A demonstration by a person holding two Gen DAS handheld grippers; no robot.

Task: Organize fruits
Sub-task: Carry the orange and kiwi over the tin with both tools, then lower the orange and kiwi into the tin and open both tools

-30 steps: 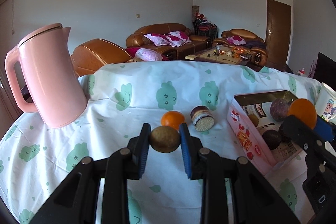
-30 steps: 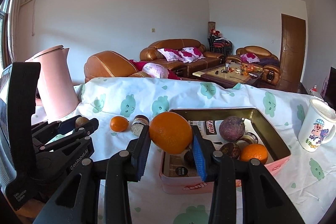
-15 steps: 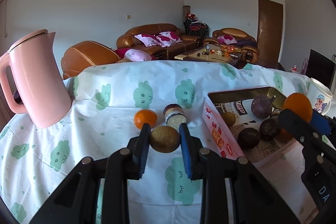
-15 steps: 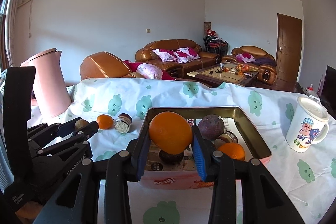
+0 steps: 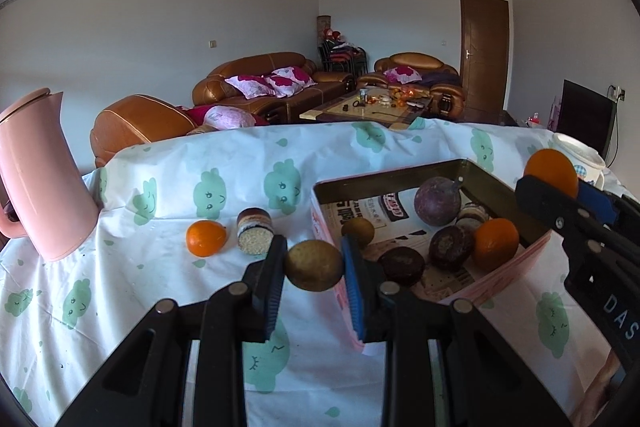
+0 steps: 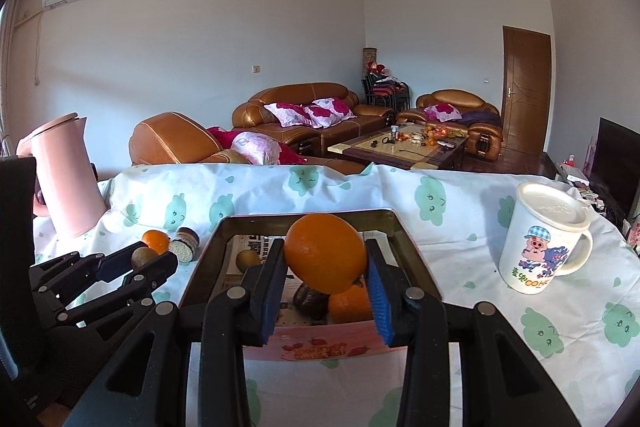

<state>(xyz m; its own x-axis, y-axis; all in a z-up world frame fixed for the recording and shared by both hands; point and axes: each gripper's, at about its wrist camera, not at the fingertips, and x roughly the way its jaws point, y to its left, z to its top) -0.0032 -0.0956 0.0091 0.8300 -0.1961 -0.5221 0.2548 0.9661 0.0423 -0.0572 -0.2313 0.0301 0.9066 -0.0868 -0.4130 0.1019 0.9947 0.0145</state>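
Left claw [image 5: 314,265]: closed on a brown fruit [image 5: 314,265], held above the worktop [image 5: 160,287] just outside the near-left corner of the tin [image 5: 532,247].
Right claw [image 6: 326,277]: closed on a large orange [image 6: 325,257], held over the near edge of the tin, above the fruit already inside.
In the tin: purple fruit [image 5: 437,201], small orange [image 5: 496,245], two dark round fruits [image 5: 402,265], small yellow-brown fruit [image 5: 357,231]; a layered round item [image 5: 472,213] at the back, kind not clear.
On the worktop, outside the tin: one orange [image 5: 206,238] and a layered roll [image 5: 255,236], side by side, left of the tin.
Not part of the task: pink jug [image 5: 40,179] at far left, lidded mug [image 6: 540,237] right of the tin.
Done, as judged: most fruit gathered in the tin.
Left, as judged: release of both held fruits into the tin; then the last orange on the worktop. Roll looks like no fruit, so probably stays.
Stage: late, carrying phase, neither fruit yet set down.
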